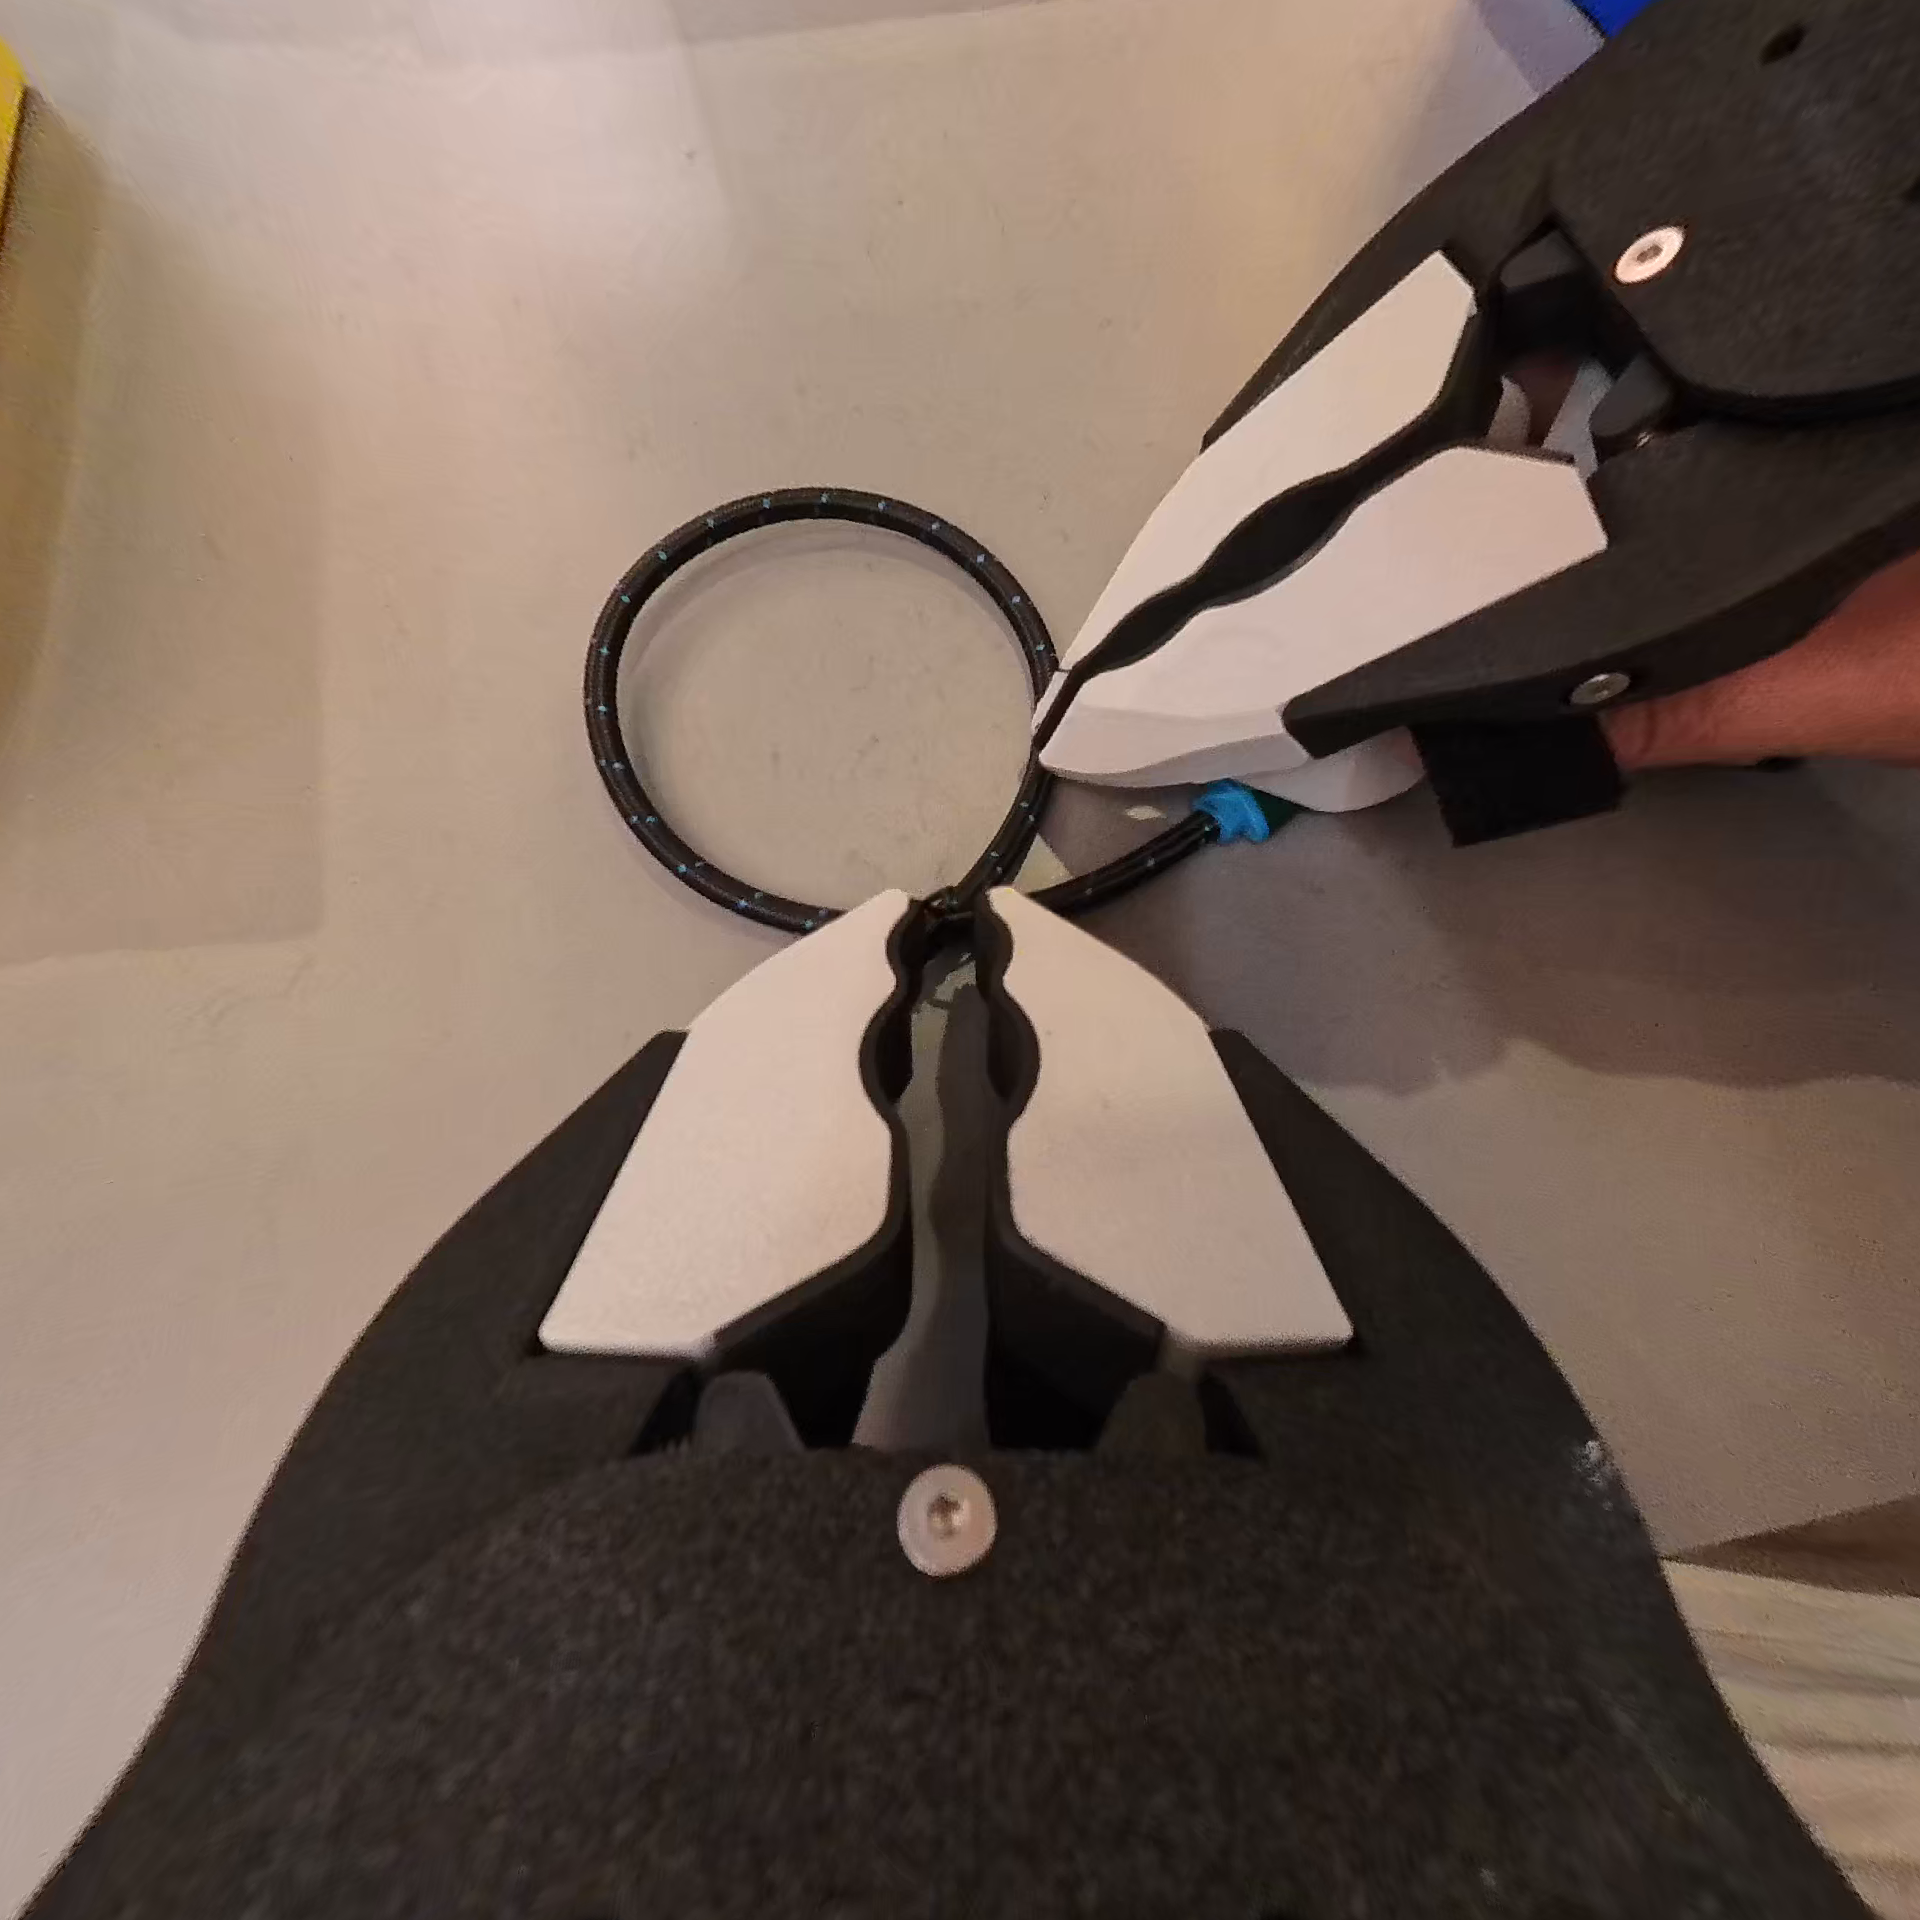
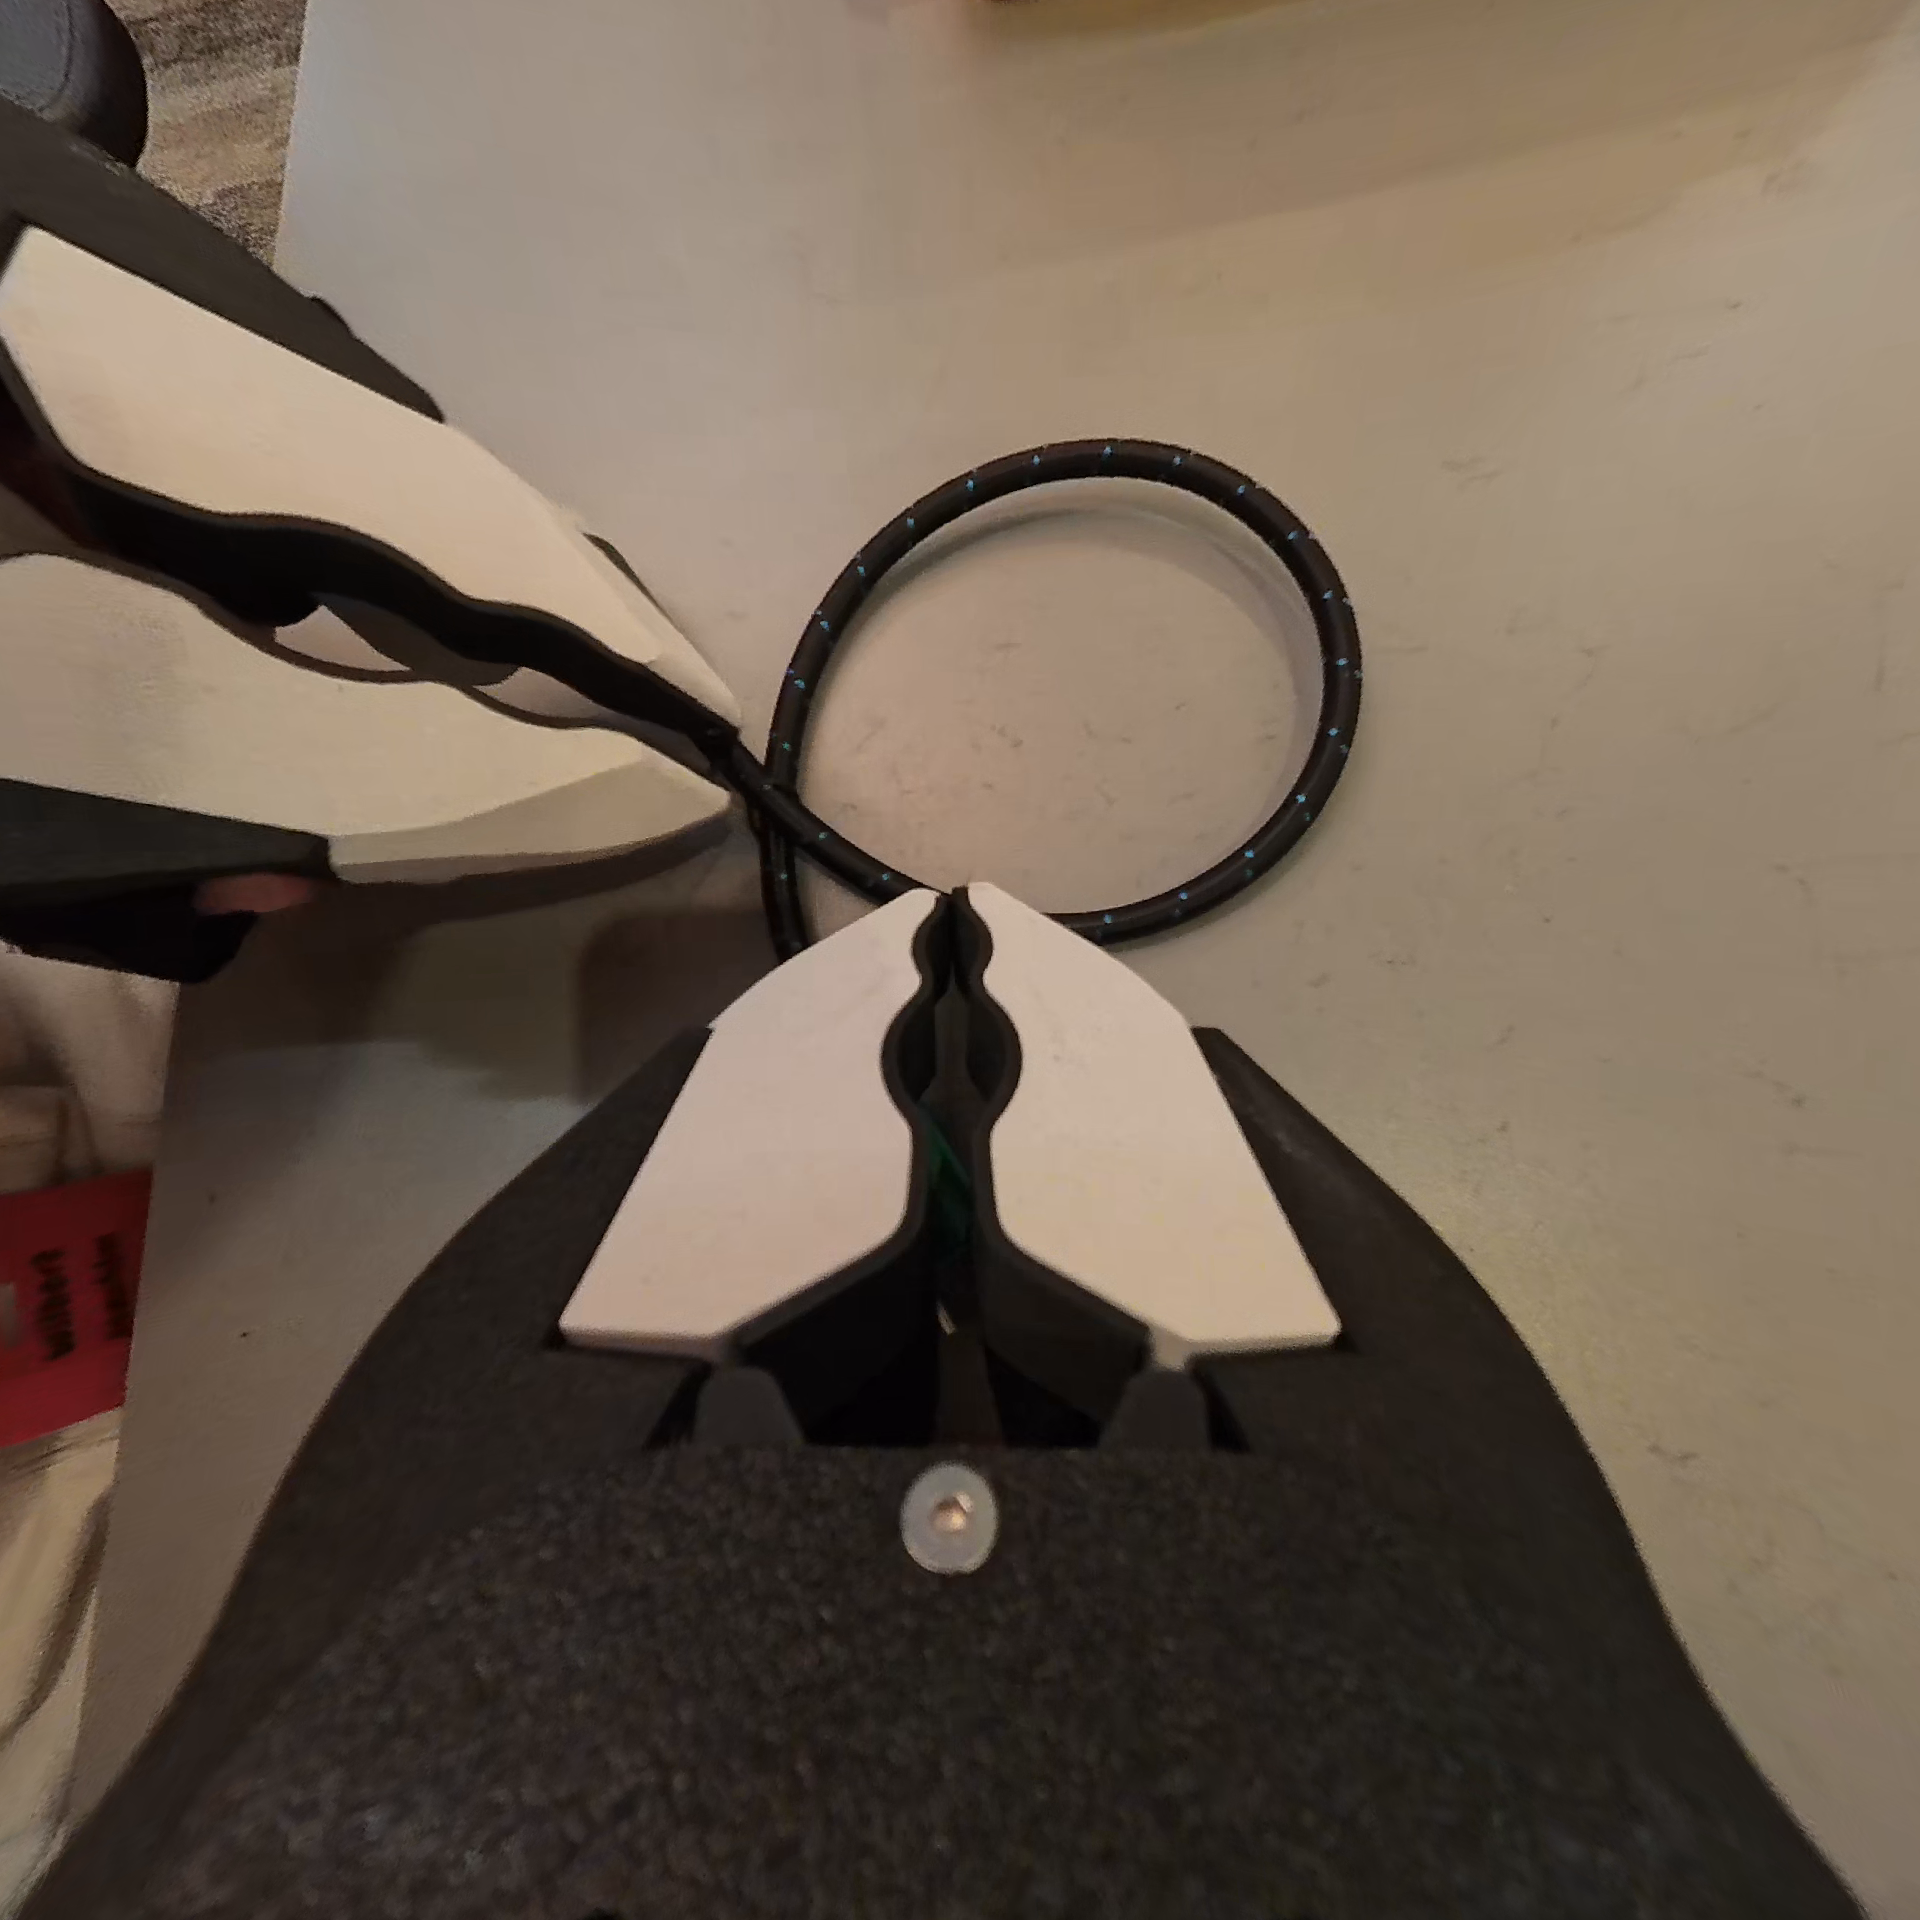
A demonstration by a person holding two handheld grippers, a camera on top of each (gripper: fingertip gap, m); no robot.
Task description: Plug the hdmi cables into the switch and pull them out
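A black braided hdmi cable lies in one loop on the white table; it also shows in the right wrist view. My left gripper is shut on the cable where the loop crosses itself, and it shows at the left of the right wrist view. My right gripper is shut, its tips against the cable; I cannot tell whether it pinches it. It reaches in from the upper right of the left wrist view. The cable's blue strain relief and a green part lie under it. No switch is clearly visible.
A grey surface lies to the right of the white table. A hand holds the right gripper. A yellow object is at the far left edge. A red item lies off the table's left side. My hands' fingertips stand some 5 centimeters from each other.
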